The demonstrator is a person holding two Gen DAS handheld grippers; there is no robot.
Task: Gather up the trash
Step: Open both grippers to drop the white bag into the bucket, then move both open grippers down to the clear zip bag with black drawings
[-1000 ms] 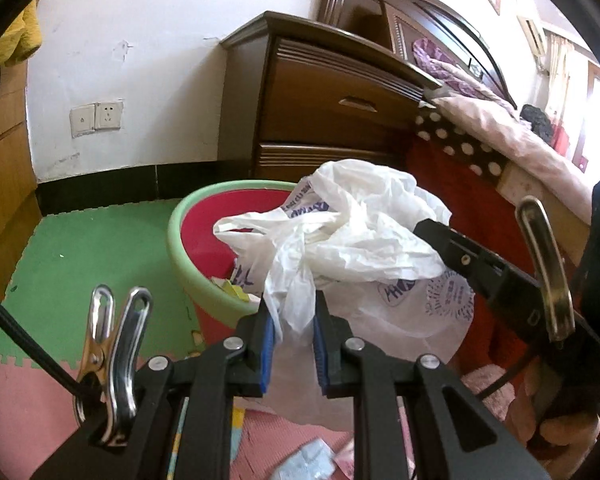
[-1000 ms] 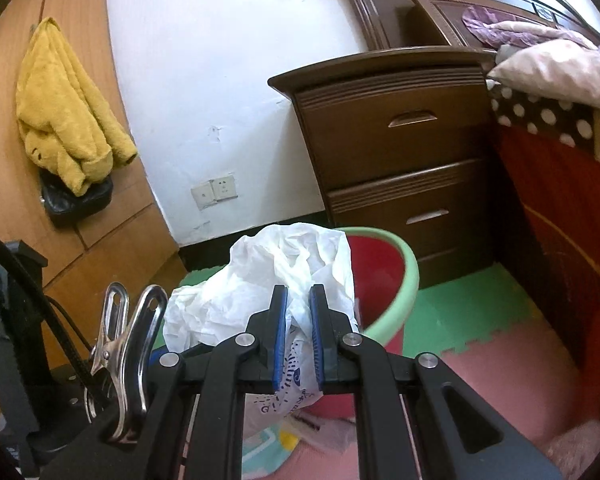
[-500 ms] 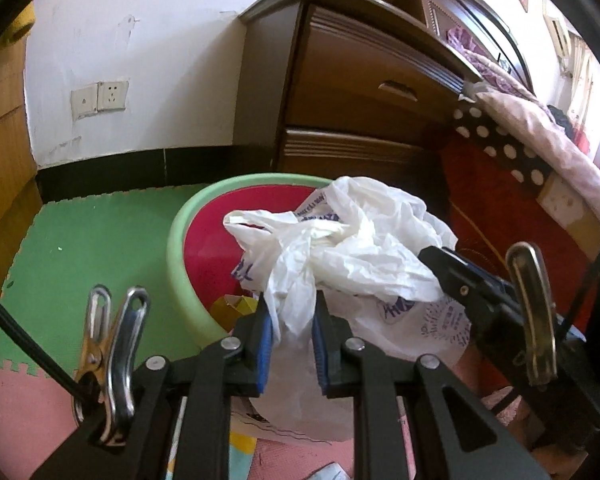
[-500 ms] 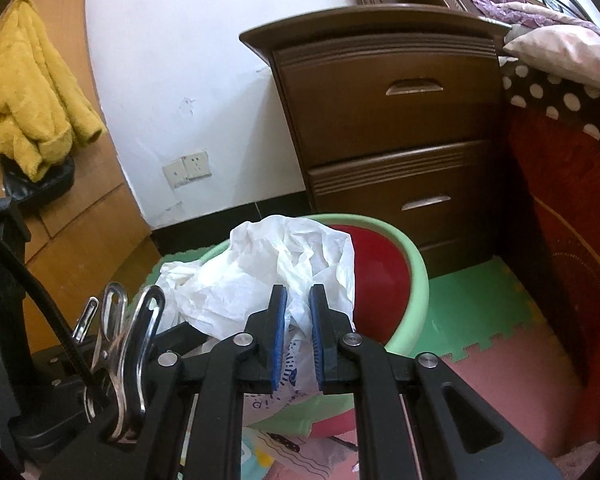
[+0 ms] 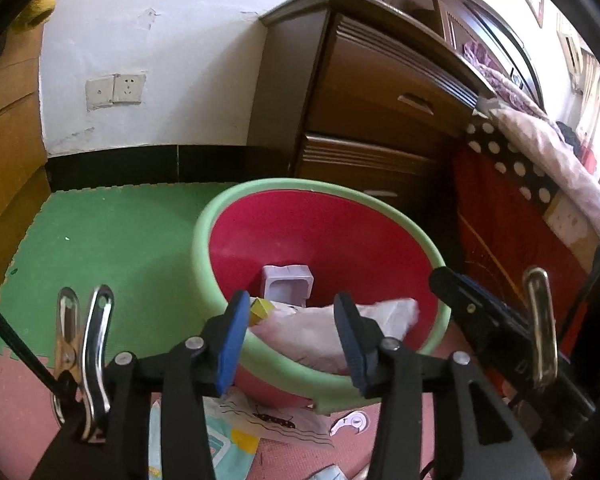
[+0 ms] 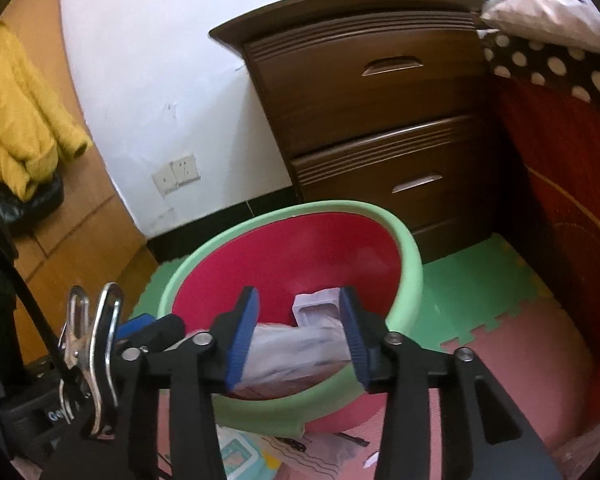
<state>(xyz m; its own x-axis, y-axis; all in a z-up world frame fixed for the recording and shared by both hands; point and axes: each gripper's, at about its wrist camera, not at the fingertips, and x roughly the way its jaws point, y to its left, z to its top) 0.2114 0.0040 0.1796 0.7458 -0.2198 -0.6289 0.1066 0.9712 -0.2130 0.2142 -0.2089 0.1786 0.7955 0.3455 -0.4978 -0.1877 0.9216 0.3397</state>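
Note:
A red basin with a green rim (image 5: 204, 216) stands on the foam floor. In it lies a crumpled white plastic bag (image 5: 320, 332), next to a small pale plastic cup (image 5: 286, 286) and a yellow scrap (image 5: 262, 310). My left gripper (image 5: 290, 320) hovers over the near rim with its jaws opening, and its blue pads stand clear of the bag below. My right gripper (image 6: 300, 320) is over the basin's (image 6: 412, 268) other side, jaws also opening, with the bag (image 6: 296, 344) and cup (image 6: 316, 308) lying loose beneath it. Each gripper's tip shows in the other's view.
A dark wooden nightstand (image 6: 380, 120) stands right behind the basin, and a bed with a red cover (image 5: 520, 240) is to its right. Paper litter (image 5: 260, 420) lies on the pink mat by the basin's base. A yellow garment (image 6: 16, 128) hangs on the wooden wall.
Both grippers were shut on the white bag held above the basin. They have come closer and lower, their jaws have parted, and the bag has dropped into the basin.

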